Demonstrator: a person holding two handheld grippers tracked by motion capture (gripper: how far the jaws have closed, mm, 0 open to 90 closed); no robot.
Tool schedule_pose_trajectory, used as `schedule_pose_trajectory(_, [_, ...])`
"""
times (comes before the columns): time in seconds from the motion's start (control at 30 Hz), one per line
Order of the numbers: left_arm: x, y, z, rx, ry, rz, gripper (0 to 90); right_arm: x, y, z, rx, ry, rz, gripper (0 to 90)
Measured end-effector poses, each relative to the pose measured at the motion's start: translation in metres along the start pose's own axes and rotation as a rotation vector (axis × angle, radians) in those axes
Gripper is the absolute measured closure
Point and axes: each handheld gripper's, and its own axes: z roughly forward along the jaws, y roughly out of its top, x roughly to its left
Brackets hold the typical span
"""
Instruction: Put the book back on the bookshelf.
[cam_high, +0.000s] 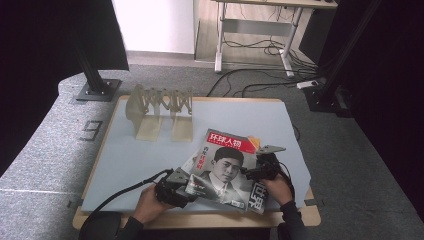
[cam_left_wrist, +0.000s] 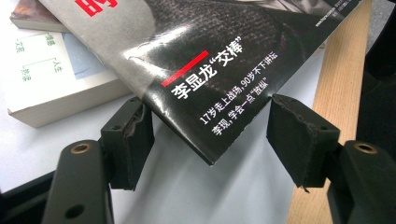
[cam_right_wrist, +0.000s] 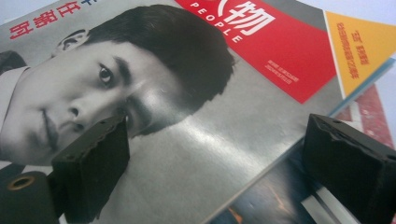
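A magazine with a red title band and a black-and-white portrait lies on top of a small pile of books at the table's front. My left gripper is at its lower left corner. In the left gripper view that corner of the magazine pokes between the spread jaws of the left gripper, and the pads do not clamp it. My right gripper is at the magazine's right edge. In the right gripper view, the right gripper is open, one jaw over the magazine's cover and the other past its edge.
A white book and an orange-covered one lie under the magazine. A pale expanding book stand is at the back left of the grey mat. The wooden table edge runs close by the left gripper.
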Motion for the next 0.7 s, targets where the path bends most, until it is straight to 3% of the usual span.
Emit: schedule_pose_trajectory(0.7, [0.0042, 0.0087, 0.0054, -0.044, 0.044, -0.023, 40.0, -0.0086, -0.0048, -0.0073, -0.004, -0.017, 0.006, 12.8])
